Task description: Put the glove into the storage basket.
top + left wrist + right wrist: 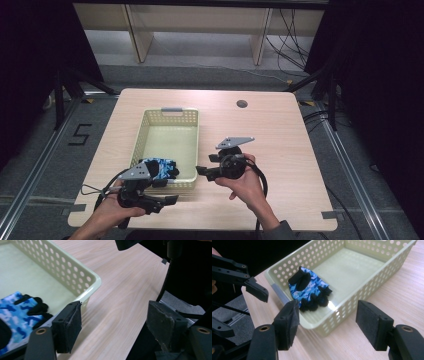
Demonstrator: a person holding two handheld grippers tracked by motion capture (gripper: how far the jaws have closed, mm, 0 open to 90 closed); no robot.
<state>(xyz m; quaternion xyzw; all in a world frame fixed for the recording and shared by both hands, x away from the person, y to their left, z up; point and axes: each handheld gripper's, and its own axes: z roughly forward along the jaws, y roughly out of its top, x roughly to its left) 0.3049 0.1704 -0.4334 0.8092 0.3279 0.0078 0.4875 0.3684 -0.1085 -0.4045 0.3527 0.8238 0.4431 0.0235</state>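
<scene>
A pale yellow perforated basket (170, 116) stands on the wooden table (280, 140), left of centre. A blue camouflage glove (162, 168) with black fingers lies inside it at the near left corner, also seen as the glove (308, 288) and the glove (15, 312). My left gripper (167, 192) hovers at the basket's near edge, jaws pointing right, open and empty (112, 325). My right gripper (204, 167) is just right of the basket's near right corner, jaws pointing left toward it, open with nothing between the pads (327, 322). The basket wall (367, 293) lies ahead of it.
A round cable hole (242, 104) sits at the table's far right. The table's near edge runs right behind both hands. Bare wood (290, 165) stretches to the right of the basket. Pale shelving legs (142, 35) stand on the floor beyond the table.
</scene>
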